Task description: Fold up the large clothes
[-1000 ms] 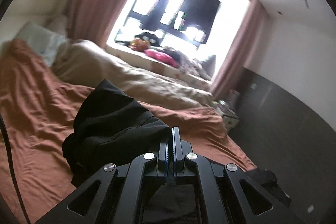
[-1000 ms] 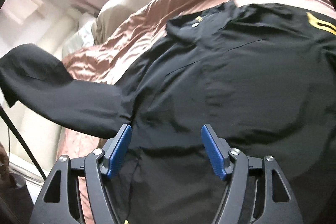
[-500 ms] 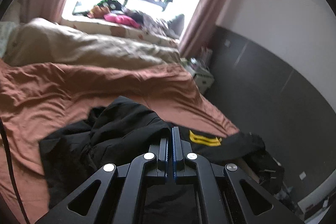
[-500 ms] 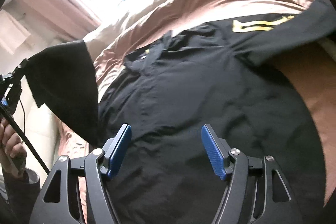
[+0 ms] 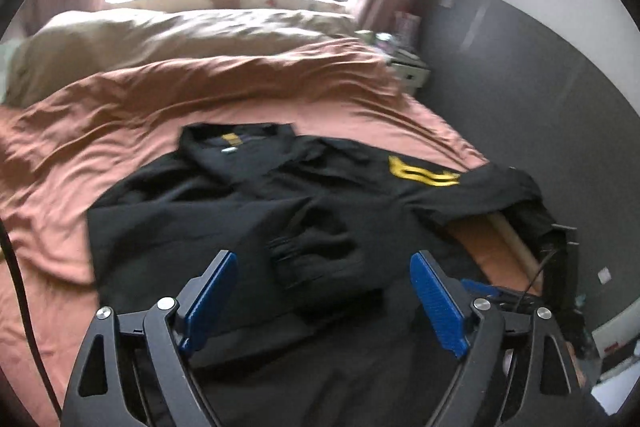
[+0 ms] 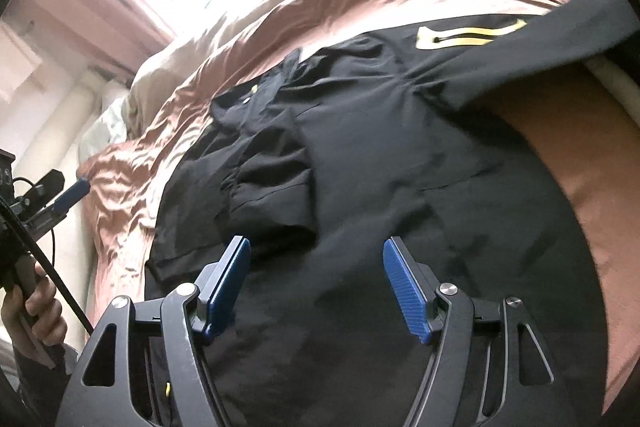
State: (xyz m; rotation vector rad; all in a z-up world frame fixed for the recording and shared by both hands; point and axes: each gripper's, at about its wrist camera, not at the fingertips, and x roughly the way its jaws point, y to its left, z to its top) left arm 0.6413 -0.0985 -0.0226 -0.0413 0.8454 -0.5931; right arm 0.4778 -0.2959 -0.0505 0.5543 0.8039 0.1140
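- No words, brands or numbers can be read in either view.
- The black jacket [image 5: 256,211] [image 6: 400,163] bears a yellow mark on its sleeve [image 5: 422,174] [image 6: 468,35], too blurred to read as letters.

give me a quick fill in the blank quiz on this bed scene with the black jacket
1. The black jacket lies on a ____-coloured sheet.
2. The left gripper has its jaws ____.
3. The stripes on the outstretched sleeve are ____.
4. The other sleeve is folded ____ the jacket's body.

Missing words: rust; open; yellow; over
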